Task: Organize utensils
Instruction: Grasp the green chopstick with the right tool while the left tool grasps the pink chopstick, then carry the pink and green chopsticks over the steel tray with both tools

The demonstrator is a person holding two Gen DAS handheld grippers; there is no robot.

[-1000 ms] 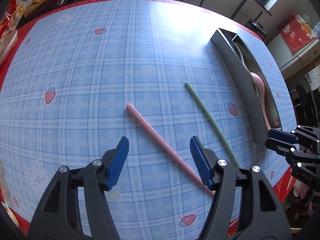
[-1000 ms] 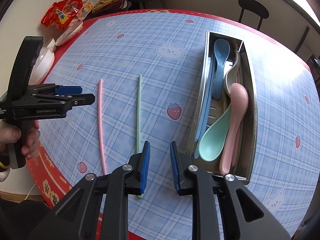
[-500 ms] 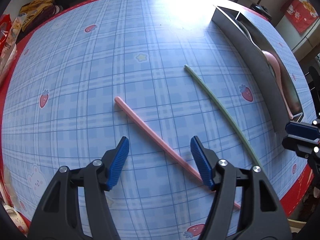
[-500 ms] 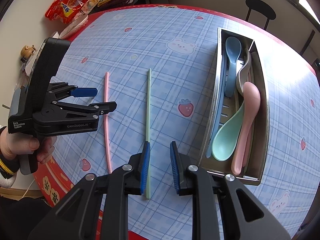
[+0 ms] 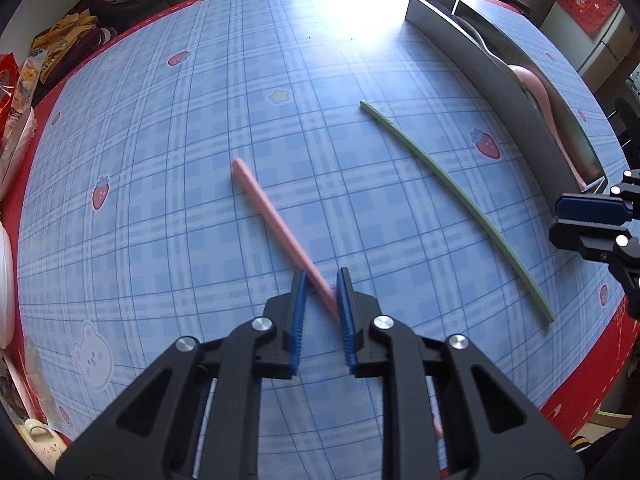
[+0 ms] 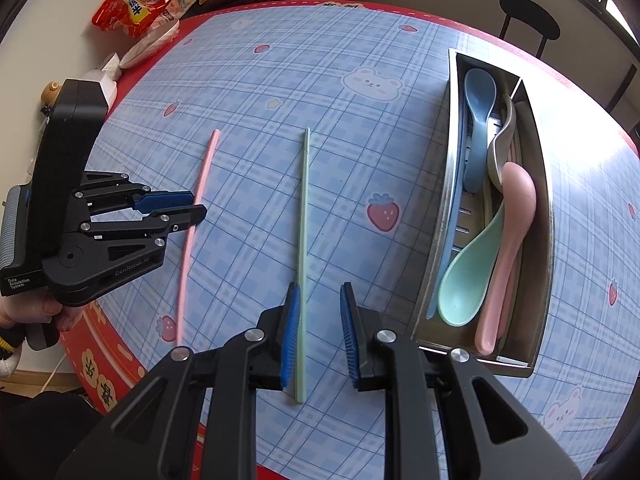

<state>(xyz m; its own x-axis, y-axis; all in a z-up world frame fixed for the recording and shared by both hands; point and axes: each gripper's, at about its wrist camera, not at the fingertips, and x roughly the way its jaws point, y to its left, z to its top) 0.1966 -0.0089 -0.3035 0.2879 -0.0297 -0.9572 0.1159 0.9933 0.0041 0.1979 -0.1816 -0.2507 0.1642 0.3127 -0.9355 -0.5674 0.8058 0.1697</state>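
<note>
A pink chopstick (image 5: 276, 216) lies on the blue plaid tablecloth; it also shows in the right wrist view (image 6: 196, 216). My left gripper (image 5: 322, 312) has narrowed its jaws around the near part of it, with a small gap still showing. A green chopstick (image 5: 460, 200) lies to the right, also seen in the right wrist view (image 6: 304, 220). My right gripper (image 6: 318, 328) hovers over the green chopstick's near end, jaws slightly apart and empty. A metal utensil tray (image 6: 544, 184) holds several spoons.
Snack bags (image 6: 136, 4) and bowls sit at the table's far left edge. The red table border (image 6: 120, 364) runs close below both grippers. A black chair (image 6: 528, 16) stands beyond the table.
My left gripper's jaws have closed in from wide open to narrow around the pink chopstick. My right gripper has shifted so the green chopstick lies by its left finger.
</note>
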